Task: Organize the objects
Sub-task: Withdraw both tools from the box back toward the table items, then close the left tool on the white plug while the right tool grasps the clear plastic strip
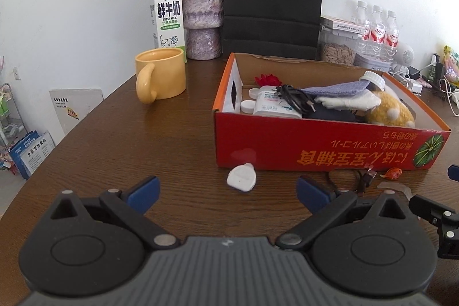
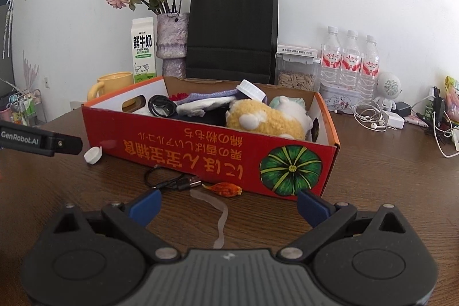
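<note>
Both grippers, left gripper and right gripper, hover with jaws spread wide, holding nothing. The red cardboard box sits on the brown table, holding a plush toy, cloths and a coiled cable. Loose before its front wall: a white plug, a black USB cable, an orange wrapped candy. Bare tabletop lies left of the box. The milk carton reads "FRESH MILK".
</note>
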A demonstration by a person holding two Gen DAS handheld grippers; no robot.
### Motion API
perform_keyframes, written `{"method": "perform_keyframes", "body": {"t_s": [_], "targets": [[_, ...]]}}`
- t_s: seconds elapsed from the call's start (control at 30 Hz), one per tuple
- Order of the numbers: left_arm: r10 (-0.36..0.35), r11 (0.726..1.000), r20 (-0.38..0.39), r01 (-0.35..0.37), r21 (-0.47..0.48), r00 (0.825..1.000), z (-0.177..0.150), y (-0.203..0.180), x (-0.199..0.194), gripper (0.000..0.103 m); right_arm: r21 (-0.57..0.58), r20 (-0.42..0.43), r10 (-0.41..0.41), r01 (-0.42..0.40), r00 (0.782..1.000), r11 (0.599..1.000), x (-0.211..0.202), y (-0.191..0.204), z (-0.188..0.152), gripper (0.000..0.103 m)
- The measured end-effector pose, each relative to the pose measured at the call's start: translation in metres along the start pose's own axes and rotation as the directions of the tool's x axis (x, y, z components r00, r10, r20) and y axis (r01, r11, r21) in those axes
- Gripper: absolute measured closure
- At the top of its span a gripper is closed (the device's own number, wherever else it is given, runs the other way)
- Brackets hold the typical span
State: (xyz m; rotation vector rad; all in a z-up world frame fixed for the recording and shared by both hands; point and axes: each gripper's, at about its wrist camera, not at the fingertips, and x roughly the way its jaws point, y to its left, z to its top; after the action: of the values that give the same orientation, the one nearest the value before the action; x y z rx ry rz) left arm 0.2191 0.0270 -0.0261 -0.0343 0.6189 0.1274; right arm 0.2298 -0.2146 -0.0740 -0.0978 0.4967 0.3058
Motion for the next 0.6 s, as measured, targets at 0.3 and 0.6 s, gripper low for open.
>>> {"method": "perform_keyframes", "body": {"t_s": [0.3,0.6], "targets": [[0.007,1.000,-0.073,-0.008,-0.016,0.997,-0.006,0.012,0.023,0.000,0.033,-0.116,0.027,-0.023,0.993,0.999,0.027,0.001,0.002,0.024],[0.004,1.000,-0.106,-0.003,0.018,0.994,0.006,0.003,0.054,0.000,0.042,-0.155,0.022,-0.015,0.988,0.999,0.043,0.000,0.006,0.031]]}}
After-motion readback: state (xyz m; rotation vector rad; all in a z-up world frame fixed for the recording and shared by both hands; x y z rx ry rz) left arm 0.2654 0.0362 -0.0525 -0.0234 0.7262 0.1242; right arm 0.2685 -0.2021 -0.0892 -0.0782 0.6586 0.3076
